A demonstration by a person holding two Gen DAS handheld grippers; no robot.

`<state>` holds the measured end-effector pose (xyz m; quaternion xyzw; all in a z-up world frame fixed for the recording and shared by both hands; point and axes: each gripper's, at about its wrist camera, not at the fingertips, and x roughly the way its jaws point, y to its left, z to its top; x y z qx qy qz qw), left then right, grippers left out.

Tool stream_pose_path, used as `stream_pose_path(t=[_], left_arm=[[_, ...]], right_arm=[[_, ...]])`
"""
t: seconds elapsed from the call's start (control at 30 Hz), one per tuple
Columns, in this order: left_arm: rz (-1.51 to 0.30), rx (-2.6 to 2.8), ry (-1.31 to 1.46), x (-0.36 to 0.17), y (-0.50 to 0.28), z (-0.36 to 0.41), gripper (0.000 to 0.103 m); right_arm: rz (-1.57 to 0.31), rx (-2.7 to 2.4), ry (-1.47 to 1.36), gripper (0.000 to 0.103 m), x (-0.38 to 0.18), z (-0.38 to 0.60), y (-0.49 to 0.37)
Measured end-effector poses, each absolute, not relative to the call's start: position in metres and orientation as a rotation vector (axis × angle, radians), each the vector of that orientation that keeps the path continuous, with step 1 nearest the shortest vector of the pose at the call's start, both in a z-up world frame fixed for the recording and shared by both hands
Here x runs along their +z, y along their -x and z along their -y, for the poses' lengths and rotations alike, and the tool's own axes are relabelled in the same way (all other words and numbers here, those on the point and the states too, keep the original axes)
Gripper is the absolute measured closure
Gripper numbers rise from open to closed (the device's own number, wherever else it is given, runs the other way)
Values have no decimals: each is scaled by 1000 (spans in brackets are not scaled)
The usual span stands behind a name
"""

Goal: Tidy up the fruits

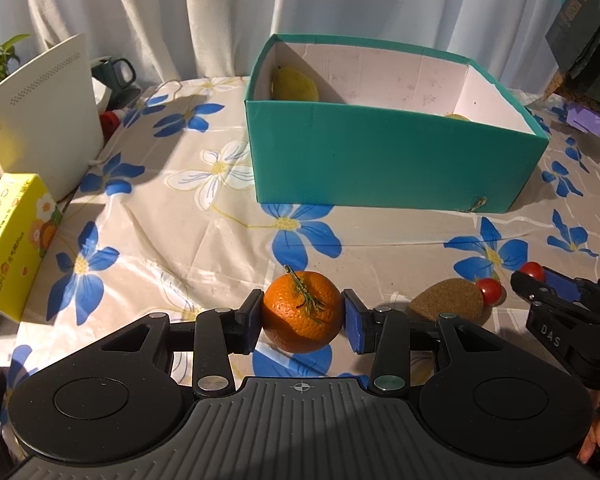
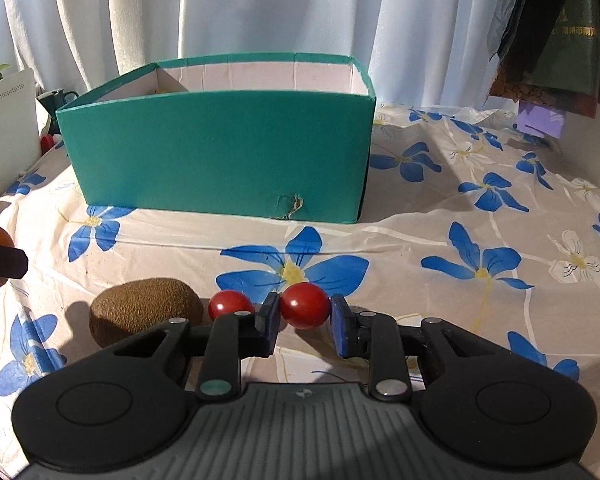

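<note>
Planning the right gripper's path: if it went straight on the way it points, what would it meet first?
The cherry tomato already between the right gripper's fingers; past it bare tablecloth, then probably the teal box front wall.

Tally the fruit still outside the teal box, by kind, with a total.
Orange: 1, between the left gripper's jaws.
Kiwi: 1.
Cherry tomatoes: 2, one between the right gripper's jaws, one beside the kiwi.
Total: 4.

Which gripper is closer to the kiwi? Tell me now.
Right. The right gripper straddles a cherry tomato with only the other tomato between it and the kiwi. The left gripper, around the orange, sits farther away on the kiwi's other side.
</note>
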<state>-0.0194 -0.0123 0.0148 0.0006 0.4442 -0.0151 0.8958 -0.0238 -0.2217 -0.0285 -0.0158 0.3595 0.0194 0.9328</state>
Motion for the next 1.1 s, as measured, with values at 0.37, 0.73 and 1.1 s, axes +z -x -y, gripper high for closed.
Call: stream_pose_path(t=[0.37, 0.73, 1.1], left_arm=[[-876, 3, -51, 30, -8, 28, 57], [-840, -9, -51, 41, -25, 32, 57], [-820, 12, -31, 51, -44, 27, 57]], right_arm=[[-566, 57, 9, 77, 32, 223, 24], [-474, 60, 21, 77, 64, 221, 21], [-421, 60, 26, 77, 78, 222, 10]])
